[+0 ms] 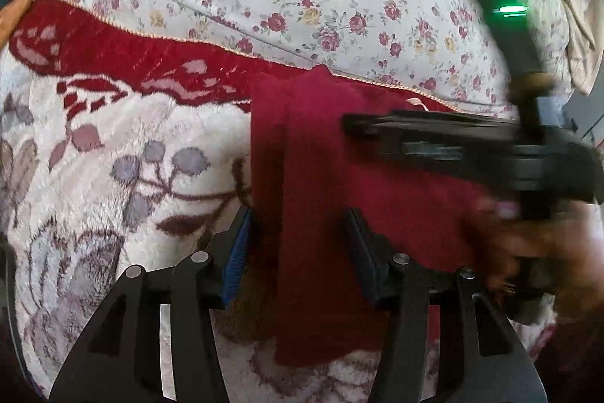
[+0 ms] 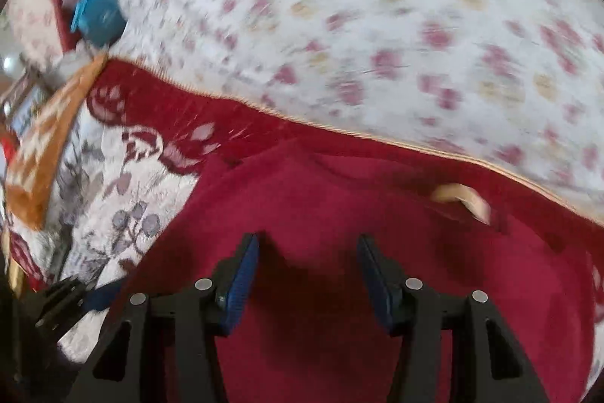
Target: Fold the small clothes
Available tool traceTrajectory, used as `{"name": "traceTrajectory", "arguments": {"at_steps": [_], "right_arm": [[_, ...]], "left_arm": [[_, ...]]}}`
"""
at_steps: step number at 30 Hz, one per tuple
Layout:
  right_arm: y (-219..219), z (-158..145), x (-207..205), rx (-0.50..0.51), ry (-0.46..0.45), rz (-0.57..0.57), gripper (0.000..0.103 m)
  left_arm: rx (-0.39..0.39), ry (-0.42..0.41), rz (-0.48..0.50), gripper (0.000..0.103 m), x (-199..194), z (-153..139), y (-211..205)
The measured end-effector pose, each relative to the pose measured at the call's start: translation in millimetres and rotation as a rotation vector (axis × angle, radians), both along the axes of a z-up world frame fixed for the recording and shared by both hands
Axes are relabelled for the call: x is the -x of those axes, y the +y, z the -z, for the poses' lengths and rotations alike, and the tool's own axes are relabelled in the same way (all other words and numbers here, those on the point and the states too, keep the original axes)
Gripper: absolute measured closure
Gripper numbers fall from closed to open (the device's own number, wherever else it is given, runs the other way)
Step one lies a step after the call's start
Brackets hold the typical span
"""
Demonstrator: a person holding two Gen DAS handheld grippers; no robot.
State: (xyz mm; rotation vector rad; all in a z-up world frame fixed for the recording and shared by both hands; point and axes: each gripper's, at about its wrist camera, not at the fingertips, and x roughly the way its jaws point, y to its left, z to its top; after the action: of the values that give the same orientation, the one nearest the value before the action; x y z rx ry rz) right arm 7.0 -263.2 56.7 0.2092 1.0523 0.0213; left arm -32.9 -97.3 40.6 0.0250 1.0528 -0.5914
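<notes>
On the plush flowered blanket (image 1: 124, 146), seen from our left wrist, lies the dark red garment (image 1: 321, 176), its left part already doubled into a long narrow strip and its upper end reaching the blanket's red border. Our left gripper (image 1: 298, 252) hangs over that strip with its jaws apart, one blue pad (image 1: 238, 252) outside the folded edge and the other over the cloth; neither presses on it, so we hold nothing there. We judge it is placed so to take the fold's edge or steady it. At the right of this view our right gripper's black body, blurred, sits above the garment, the hand (image 1: 528, 252) around its handle.

From the right wrist the picture is smeared. Our right gripper (image 2: 307, 274) is released too, its jaws standing wide over the broad red cloth with nothing between the pads. A pale neck label (image 2: 464, 199) shows further up, near the flowered sheet (image 2: 377, 6), which tells us the collar end lies away from us. We take the right side as the next part to fold across.
</notes>
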Motion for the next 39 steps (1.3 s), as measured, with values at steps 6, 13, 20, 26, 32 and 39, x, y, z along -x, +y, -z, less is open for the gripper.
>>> {"name": "traceTrajectory", "arguments": {"at_steps": [6,13,20,26,32,39], "right_arm": [[12.0,15.4,-44.7,0.036,0.094,0.026,0.05],[44.6,-8.5,-67.3,-0.016,0.102,-0.041,0.019],[84.5,28.3,-88.8,0.13,0.234,-0.097,0.016],[58.6,19.6,-73.6,0.035,0.161,-0.057,0.048],[29.4,0.6,-49.9,-0.057,0.092,-0.048,0.078],[13.1,-7.3,-34.8,-0.089,0.089,-0.031,0.081]], "left_arm": [[0.141,0.17,-0.088,0.052,-13.0,2.7,27.5],[0.159,0.185,-0.096,0.052,-11.5,2.2,29.7],[0.168,0.201,-0.118,0.036,-16.6,7.4,34.0],[0.152,0.175,-0.11,0.033,-16.8,7.9,26.5],[0.187,0.138,-0.101,0.032,-17.9,8.8,18.3],[0.299,0.135,-0.038,0.069,-12.6,0.8,12.4]]}}
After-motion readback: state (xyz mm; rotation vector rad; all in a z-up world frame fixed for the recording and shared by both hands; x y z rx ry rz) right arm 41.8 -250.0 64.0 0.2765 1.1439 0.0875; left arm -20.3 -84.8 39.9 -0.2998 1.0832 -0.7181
